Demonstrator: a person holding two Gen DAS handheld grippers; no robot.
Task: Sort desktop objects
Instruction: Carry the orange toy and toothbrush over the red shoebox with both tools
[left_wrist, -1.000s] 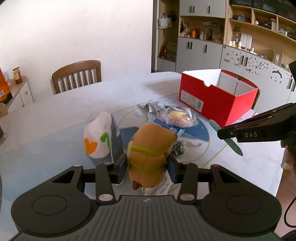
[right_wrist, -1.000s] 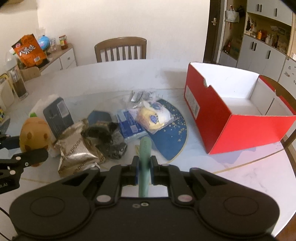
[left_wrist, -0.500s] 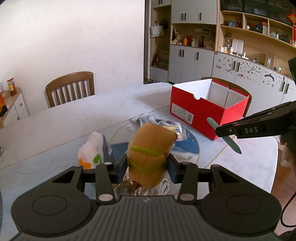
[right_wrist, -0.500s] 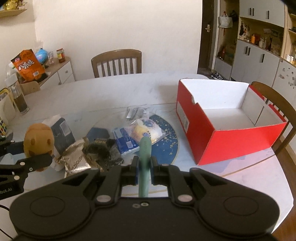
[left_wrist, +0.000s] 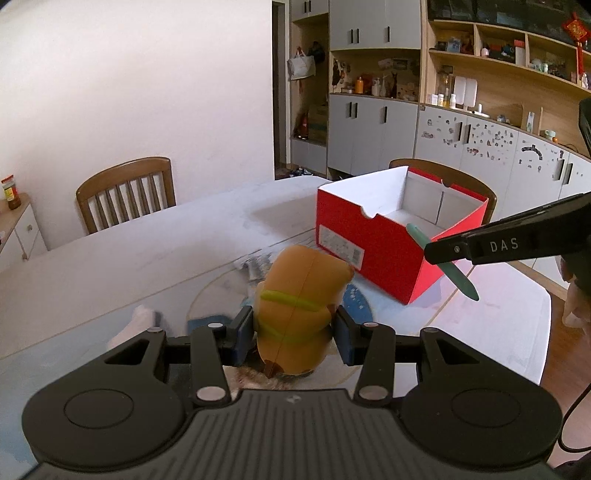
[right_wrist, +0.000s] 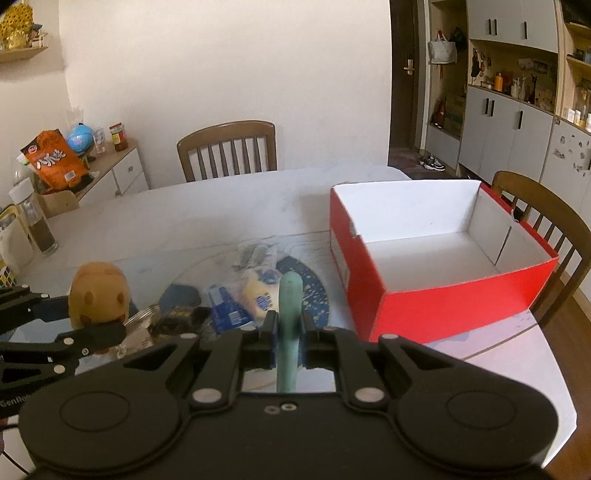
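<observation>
My left gripper is shut on a brown capybara toy with a yellow-green band, held above the table; the toy also shows in the right wrist view. My right gripper is shut on a teal pen, which also shows in the left wrist view under the right gripper's finger. An open red shoe box with an empty white inside stands on the table to the right, also in the left wrist view.
Snack packets, a blue packet and dark items lie on a round blue mat on the white table. Wooden chairs stand behind and right. A bottle and side cabinet are at left.
Both grippers have risen above the table with their objects. The view now looks down from higher, and the red box sits closer ahead.
</observation>
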